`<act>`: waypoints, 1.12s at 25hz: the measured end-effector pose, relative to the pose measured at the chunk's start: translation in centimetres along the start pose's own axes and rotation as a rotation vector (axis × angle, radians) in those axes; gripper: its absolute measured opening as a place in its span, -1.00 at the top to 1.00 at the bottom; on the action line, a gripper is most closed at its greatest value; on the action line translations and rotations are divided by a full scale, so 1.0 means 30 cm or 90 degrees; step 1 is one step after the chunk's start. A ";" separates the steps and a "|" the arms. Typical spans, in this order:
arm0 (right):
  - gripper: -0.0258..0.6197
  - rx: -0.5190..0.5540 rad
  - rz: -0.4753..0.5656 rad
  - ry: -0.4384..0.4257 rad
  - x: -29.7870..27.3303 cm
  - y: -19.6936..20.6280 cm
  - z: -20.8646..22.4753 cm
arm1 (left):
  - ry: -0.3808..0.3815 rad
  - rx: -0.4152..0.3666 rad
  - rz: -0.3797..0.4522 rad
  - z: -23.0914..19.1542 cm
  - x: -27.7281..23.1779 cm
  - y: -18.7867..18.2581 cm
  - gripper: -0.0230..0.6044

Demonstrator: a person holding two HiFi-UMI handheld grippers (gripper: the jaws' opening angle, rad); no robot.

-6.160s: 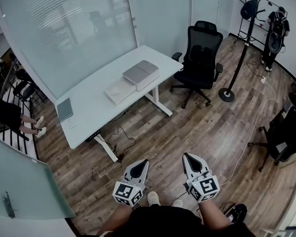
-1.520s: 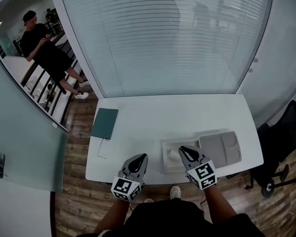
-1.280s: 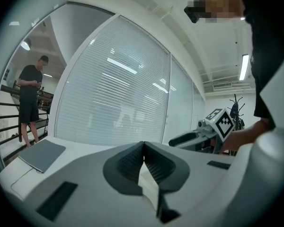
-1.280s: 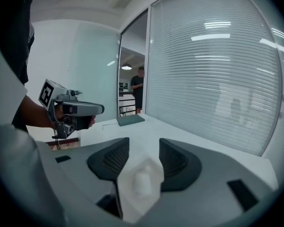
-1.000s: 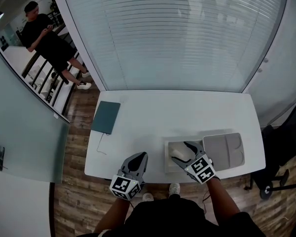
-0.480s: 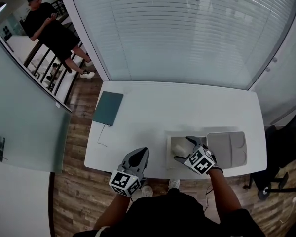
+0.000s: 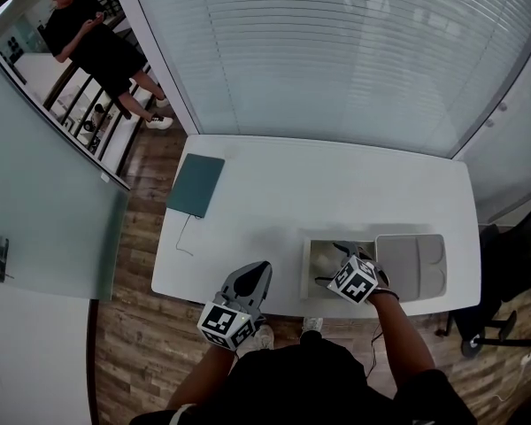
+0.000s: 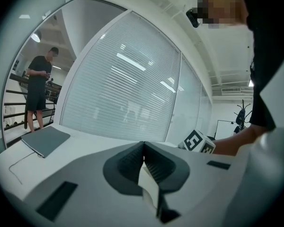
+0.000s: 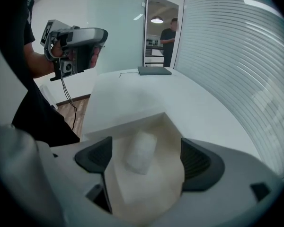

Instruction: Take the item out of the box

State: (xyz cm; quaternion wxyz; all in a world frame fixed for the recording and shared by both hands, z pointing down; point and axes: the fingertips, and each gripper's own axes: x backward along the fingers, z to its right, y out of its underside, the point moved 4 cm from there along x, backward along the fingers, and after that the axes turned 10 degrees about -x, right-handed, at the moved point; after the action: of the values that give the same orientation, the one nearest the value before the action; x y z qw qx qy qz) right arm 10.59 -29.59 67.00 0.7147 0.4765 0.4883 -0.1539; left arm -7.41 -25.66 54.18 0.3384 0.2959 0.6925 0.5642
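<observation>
An open white box (image 7: 306, 271) stands on the white table (image 7: 274, 193) near its front right edge. A white wrapped item (image 9: 141, 150) lies inside it on pale padding. My right gripper (image 7: 334, 258) points steeply down into the box. Its jaws have just been opening and stand wide, one on each side of the item, with neither pad touching it. In the right gripper view the right gripper (image 9: 146, 159) frames the item and the box's rim (image 9: 123, 121). My left gripper (image 7: 257, 272) hangs shut and empty over the table's front edge, left of the box, pointing about level; in its own view the left gripper (image 8: 143, 148) shows closed pads.
The box's grey lid (image 7: 411, 268) lies upturned just right of the box. A dark green notebook (image 7: 196, 184) with a thin cable (image 7: 184, 242) lies at the table's far left. Behind the table is a glass wall with blinds. A person (image 7: 88, 42) stands beyond the glass partition at left.
My right gripper has sunk into the box and tipped further down, with its jaws spread wider. The left gripper has stayed at the table's front edge.
</observation>
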 end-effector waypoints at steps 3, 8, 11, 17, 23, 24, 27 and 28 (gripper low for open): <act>-0.43 -0.012 -0.013 -0.006 -0.026 0.007 0.000 | -0.002 0.004 -0.002 -0.001 0.002 0.007 0.88; -0.43 -0.030 -0.033 -0.008 -0.059 0.027 -0.006 | -0.005 0.009 -0.007 0.000 0.019 0.020 0.88; -0.43 -0.026 -0.045 -0.013 -0.073 0.038 -0.007 | -0.009 0.011 -0.007 -0.003 0.023 0.022 0.88; -0.43 -0.022 -0.055 -0.022 -0.093 0.052 -0.017 | -0.012 0.016 -0.009 0.002 0.037 0.035 0.88; -0.03 -0.021 -0.046 -0.008 -0.081 0.043 -0.010 | -0.009 0.016 -0.007 0.006 0.044 0.041 0.88; 0.03 -0.020 -0.048 -0.008 -0.080 0.047 -0.009 | -0.007 0.014 -0.005 0.009 0.043 0.039 0.88; 0.18 -0.016 -0.051 -0.009 -0.083 0.057 -0.012 | -0.004 0.013 -0.001 0.015 0.040 0.032 0.88; 0.25 -0.016 -0.050 -0.010 -0.084 0.058 -0.013 | -0.004 0.013 0.000 0.016 0.040 0.030 0.88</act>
State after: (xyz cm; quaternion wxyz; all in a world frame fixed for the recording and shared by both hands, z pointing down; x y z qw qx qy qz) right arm 10.36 -29.02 70.02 0.7177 0.4465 0.5033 -0.1795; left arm -7.72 -24.27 54.86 0.3376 0.3013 0.6973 0.5559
